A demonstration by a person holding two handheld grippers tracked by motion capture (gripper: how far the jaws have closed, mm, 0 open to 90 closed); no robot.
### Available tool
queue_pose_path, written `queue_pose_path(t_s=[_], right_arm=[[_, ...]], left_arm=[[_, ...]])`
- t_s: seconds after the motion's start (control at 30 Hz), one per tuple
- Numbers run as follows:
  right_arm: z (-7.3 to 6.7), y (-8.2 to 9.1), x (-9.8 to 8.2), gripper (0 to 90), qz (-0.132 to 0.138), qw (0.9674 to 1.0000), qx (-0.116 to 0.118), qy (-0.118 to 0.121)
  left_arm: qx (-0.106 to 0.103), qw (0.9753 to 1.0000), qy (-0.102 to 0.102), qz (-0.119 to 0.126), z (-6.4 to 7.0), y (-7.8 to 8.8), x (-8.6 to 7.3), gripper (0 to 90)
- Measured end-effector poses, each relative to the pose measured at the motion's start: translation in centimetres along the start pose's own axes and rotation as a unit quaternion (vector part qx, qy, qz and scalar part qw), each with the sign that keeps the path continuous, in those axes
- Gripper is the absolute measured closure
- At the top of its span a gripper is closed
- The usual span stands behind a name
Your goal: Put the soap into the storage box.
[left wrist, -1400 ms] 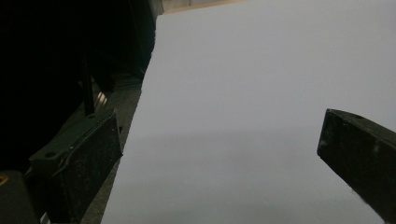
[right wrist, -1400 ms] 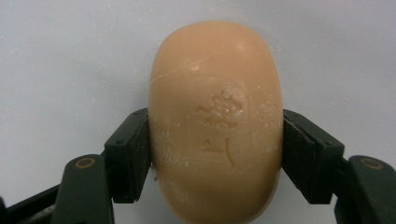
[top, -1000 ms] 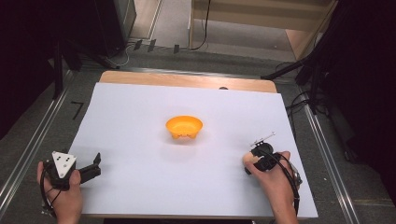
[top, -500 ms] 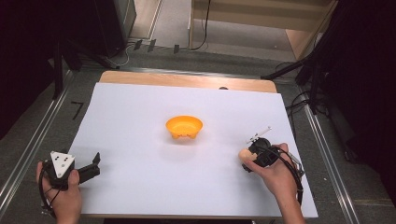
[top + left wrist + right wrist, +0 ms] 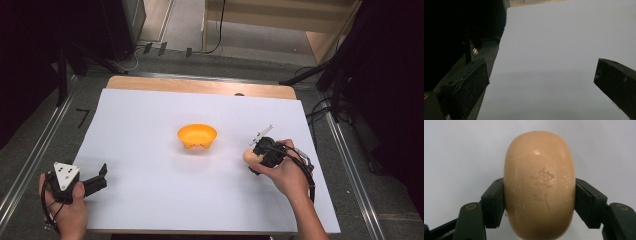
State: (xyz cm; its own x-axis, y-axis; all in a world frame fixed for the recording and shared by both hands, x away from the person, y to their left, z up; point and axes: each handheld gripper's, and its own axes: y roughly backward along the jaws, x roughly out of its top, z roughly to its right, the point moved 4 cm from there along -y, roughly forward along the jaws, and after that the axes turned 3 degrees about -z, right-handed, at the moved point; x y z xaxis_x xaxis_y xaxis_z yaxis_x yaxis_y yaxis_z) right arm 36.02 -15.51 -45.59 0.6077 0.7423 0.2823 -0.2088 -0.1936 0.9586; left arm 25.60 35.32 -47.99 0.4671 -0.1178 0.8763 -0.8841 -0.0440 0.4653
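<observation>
Right hand: the right hand (image 5: 285,172) comes in from the bottom right of the high view, forearm angled up and to the left, fingers wrapped round the gripper body.
Right gripper: the right gripper (image 5: 251,159) points left toward the middle of the table; its jaws are clamped on the two long sides of a soap bar (image 5: 539,185).
Soap bar: tan, oval, with a stamped emblem on its face; in the right gripper view it stands on end between the jaws, over the white sheet. In the high view it shows as a small tan lump at the gripper's tip, right of the bowl and apart from it.
Left hand: the left hand (image 5: 67,212) rests low at the bottom left corner of the table.
Left gripper: the left gripper (image 5: 100,179) lies near the sheet's left edge, aimed right; its jaws stand wide apart with nothing between them.
Table: a table (image 5: 200,86) with a wooden far edge, covered by a white sheet (image 5: 150,150).
Room: dark floor, metal rails (image 5: 350,165) along both sides, cables (image 5: 215,30) beyond the far edge.
Bowl: an orange bowl (image 5: 197,136) sits upright at the middle of the sheet; what lies inside I cannot tell.
</observation>
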Motion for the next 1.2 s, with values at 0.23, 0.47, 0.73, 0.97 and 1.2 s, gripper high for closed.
queue_pose_path(t_s=[0.23,0.47,0.73,0.97,1.2], right_arm=[[-0.3,-0.3,2.6,33.0,0.009,0.998,0.017,0.06],[-0.7,-0.4,4.3,33.0,0.016,0.9946,0.033,0.096],[-0.7,-0.1,6.4,33.0,0.024,0.9903,0.043,0.13],[-0.7,0.0,7.5,33.0,0.035,0.985,0.052,0.161],[-1.1,0.1,8.9,33.0,0.04,0.9801,0.05,0.188]], left_arm=[[-0.002,1.0,0.004,-0.001,-0.1,0.0,0.0,0.1],[-0.002,1.0,0.004,-0.001,-0.1,0.0,0.0,0.1],[-0.001,1.0,0.001,-0.001,0.0,0.0,0.0,0.1],[-0.002,1.0,0.002,-0.001,0.0,0.0,0.0,0.1],[-0.003,1.0,0.002,-0.002,0.0,0.0,0.0,0.1]])
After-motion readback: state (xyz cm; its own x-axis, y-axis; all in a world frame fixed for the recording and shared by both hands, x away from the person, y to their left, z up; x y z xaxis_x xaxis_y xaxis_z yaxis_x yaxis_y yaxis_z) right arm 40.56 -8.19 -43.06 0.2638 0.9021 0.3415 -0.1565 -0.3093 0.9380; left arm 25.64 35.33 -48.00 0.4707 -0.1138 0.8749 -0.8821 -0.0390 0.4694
